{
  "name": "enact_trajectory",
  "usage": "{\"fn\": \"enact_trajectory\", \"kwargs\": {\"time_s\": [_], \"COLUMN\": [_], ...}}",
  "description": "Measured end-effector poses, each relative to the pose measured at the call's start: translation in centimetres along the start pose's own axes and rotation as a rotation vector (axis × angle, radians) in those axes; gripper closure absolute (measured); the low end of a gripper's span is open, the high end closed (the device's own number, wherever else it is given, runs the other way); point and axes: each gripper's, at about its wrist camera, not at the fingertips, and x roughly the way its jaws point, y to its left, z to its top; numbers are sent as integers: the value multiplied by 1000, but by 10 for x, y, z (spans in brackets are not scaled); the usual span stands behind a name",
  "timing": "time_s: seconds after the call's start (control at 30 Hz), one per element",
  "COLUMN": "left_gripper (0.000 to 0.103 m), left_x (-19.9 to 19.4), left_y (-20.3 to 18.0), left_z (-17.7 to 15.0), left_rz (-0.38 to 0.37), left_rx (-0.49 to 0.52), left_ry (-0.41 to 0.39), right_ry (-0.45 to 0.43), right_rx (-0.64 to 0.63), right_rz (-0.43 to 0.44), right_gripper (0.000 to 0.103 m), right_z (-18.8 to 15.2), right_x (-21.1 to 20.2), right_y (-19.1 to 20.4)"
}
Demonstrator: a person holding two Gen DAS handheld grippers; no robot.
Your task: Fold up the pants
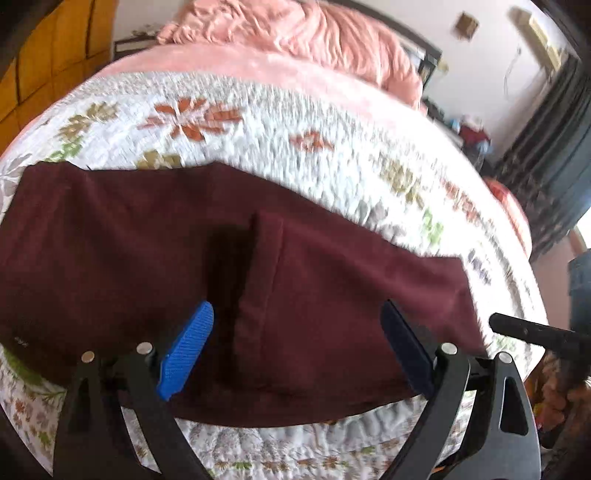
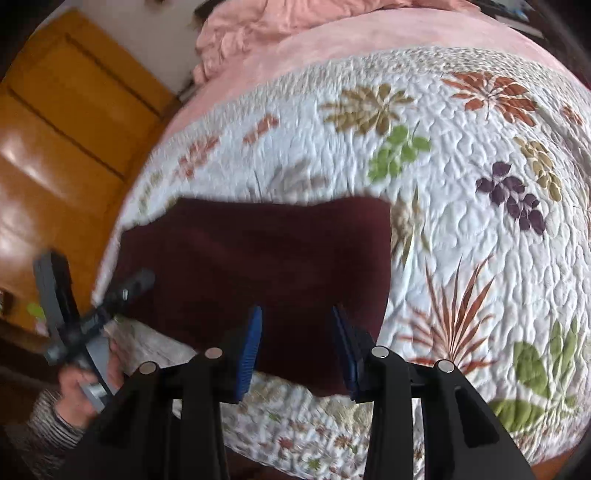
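The dark maroon pants (image 1: pixel 155 236) lie folded flat on the floral quilt (image 1: pixel 258 122), near the bed's front edge. A folded leg end with a hem (image 1: pixel 258 295) lies on top. My left gripper (image 1: pixel 295 314) is open and hovers just above the pants, fingers wide apart, holding nothing. In the right wrist view the pants (image 2: pixel 258 258) show as a folded rectangle. My right gripper (image 2: pixel 297 317) is open above their near edge and empty. The left gripper's body (image 2: pixel 74 328) shows at the left of that view, held in a hand.
A pink blanket (image 1: pixel 295 33) is bunched at the far side of the bed. A wooden wardrobe (image 2: pixel 55 140) stands left of the bed. Dark curtains (image 1: pixel 546 177) hang at the right. The quilt (image 2: pixel 461 184) stretches to the right of the pants.
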Motion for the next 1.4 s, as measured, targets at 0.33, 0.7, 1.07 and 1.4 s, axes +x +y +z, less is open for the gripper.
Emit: {"fn": "enact_trajectory", "kwargs": {"time_s": [0.33, 0.7, 1.07, 1.4], "left_gripper": [12, 10, 10, 10], "left_x": [20, -29, -101, -77], "left_y": [14, 60, 239, 304], "left_z": [-16, 3, -32, -34], "left_rz": [17, -69, -143, -249], "left_rx": [-39, -169, -680, -878], "left_ry": [106, 38, -20, -55], "right_ry": [7, -56, 83, 128], "right_rx": [60, 37, -87, -64], "right_rz": [-45, -14, 136, 101], "right_gripper": [68, 63, 57, 58], "right_z": [-13, -7, 3, -1], "right_x": [3, -21, 62, 92], "right_y": [-9, 16, 112, 110]}}
